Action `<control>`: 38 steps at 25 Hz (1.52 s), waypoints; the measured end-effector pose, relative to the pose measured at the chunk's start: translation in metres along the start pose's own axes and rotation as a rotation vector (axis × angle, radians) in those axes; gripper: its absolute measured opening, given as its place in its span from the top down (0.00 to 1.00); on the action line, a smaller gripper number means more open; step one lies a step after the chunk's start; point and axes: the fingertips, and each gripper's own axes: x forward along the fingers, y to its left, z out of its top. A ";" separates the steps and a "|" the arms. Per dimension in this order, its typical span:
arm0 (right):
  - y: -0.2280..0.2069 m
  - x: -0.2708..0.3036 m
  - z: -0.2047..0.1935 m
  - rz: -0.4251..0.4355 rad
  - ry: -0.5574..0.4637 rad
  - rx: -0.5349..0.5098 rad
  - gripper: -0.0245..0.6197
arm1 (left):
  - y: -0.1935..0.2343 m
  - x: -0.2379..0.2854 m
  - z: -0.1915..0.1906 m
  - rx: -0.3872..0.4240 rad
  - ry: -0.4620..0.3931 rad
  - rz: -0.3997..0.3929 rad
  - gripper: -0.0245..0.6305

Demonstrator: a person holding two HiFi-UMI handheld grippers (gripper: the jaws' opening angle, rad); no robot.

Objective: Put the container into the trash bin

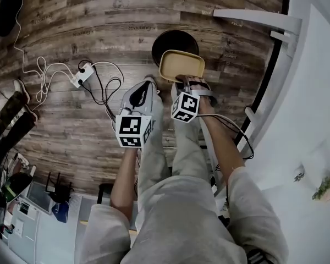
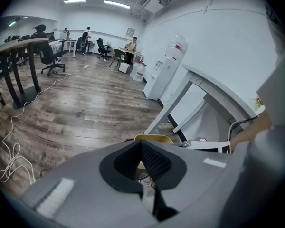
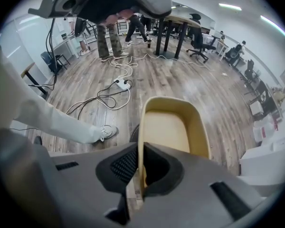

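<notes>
A shallow tan container point(image 1: 181, 65) hangs over a dark round trash bin point(image 1: 168, 40) that stands on the wood floor. My right gripper point(image 1: 186, 82) is shut on the container's near wall; in the right gripper view the rim point(image 3: 171, 127) runs between the pads point(image 3: 140, 170), with a sliver of the bin point(image 3: 134, 133) below. My left gripper point(image 1: 147, 86) hangs just left of the container, apart from it, jaws together and empty. In the left gripper view the container's edge point(image 2: 154, 138) shows beyond the closed jaws point(image 2: 145, 167).
A white power strip with looping cables point(image 1: 82, 76) lies on the floor to the left. A white table frame point(image 1: 264, 21) and a white tabletop point(image 1: 313, 120) border the right. The person's legs point(image 1: 170, 147) stand right behind the bin. Another person's legs point(image 1: 11, 114) are far left.
</notes>
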 end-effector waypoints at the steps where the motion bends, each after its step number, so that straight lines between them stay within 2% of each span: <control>1: 0.000 0.007 -0.002 0.000 0.001 0.006 0.92 | 0.002 0.003 -0.002 -0.006 -0.003 0.003 0.95; 7: -0.011 0.053 -0.016 -0.009 0.012 0.073 0.92 | 0.012 0.031 -0.010 -0.021 -0.024 0.005 0.95; 13: -0.013 0.099 -0.022 -0.005 0.020 0.071 0.92 | 0.030 0.051 -0.024 -0.017 -0.027 0.006 0.95; 20: -0.019 0.146 -0.032 0.003 0.034 0.082 0.92 | 0.049 0.063 -0.041 -0.050 -0.024 0.030 0.95; 26: -0.018 0.177 -0.041 0.033 0.059 0.023 0.92 | 0.054 0.070 -0.052 -0.038 -0.010 0.023 0.95; 34: -0.017 0.196 -0.038 0.123 0.067 0.026 0.92 | 0.055 0.067 -0.070 -0.039 0.014 0.020 0.95; 36: -0.018 0.199 -0.037 0.133 0.066 0.025 0.88 | 0.054 0.068 -0.069 -0.041 0.013 0.020 0.95; 38: -0.016 0.201 -0.037 0.155 0.066 0.027 0.77 | 0.053 0.068 -0.069 -0.041 0.011 0.018 0.95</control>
